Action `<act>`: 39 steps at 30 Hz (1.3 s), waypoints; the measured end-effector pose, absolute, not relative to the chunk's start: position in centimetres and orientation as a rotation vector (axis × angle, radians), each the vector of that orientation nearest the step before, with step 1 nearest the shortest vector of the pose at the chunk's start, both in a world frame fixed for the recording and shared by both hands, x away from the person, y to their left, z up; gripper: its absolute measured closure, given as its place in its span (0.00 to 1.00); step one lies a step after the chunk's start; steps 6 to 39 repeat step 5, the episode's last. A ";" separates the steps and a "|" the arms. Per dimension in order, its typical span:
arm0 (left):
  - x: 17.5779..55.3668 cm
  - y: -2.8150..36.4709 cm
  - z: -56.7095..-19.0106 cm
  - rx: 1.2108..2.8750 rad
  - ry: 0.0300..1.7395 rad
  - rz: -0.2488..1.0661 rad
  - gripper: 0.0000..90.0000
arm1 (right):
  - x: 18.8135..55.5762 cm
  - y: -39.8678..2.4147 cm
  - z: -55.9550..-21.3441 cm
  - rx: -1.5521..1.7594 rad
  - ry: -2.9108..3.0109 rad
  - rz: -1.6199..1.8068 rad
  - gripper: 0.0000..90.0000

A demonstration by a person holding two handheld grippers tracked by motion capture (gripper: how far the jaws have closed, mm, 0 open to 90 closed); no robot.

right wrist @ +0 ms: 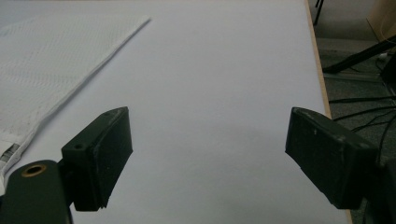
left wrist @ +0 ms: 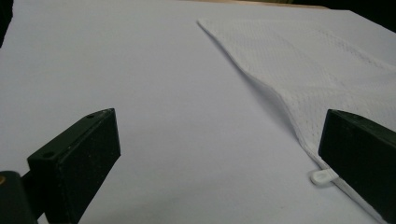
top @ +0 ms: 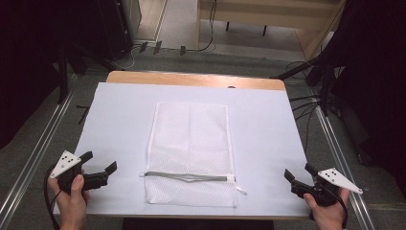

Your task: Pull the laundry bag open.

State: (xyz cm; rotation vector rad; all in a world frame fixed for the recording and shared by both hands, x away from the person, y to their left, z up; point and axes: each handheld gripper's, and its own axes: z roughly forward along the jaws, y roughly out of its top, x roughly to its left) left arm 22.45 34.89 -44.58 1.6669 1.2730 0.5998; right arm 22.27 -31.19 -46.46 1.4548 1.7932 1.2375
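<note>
A white mesh laundry bag [top: 190, 151] lies flat in the middle of the white table cover [top: 124, 115], with a grey zipper [top: 186, 177] across its near end, partly parted. My left gripper [top: 99, 161] rests at the table's near left corner, held in a hand, jaws open and empty. In the left gripper view the bag [left wrist: 327, 74] lies ahead to the right, and a small white pull tab [left wrist: 322, 177] sits at its edge beside the right jaw. At the near right corner my right gripper [top: 299, 171] stands open and empty; the bag's edge [right wrist: 56, 60] lies to its left.
The wooden table edge [top: 191, 78] shows at the far side. Metal rails [top: 33, 158] run along both sides of the table. Cables [top: 306, 103] and dark stands crowd the floor at the right. The cover's right edge [right wrist: 320, 70] drops off to the floor.
</note>
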 end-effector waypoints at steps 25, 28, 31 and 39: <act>22.5 34.8 -44.5 1.668 1.272 0.603 0.00 | 22.4 -31.0 -46.6 1.460 1.802 1.235 0.18; 22.5 34.8 -44.5 1.668 1.272 0.603 0.00 | 22.4 -31.0 -46.6 1.460 1.802 1.235 0.18; 22.5 34.8 -44.5 1.668 1.272 0.603 0.00 | 22.4 -31.0 -46.6 1.460 1.802 1.235 0.18; 22.5 34.8 -44.5 1.668 1.272 0.603 0.00 | 22.4 -31.0 -46.6 1.460 1.802 1.235 0.18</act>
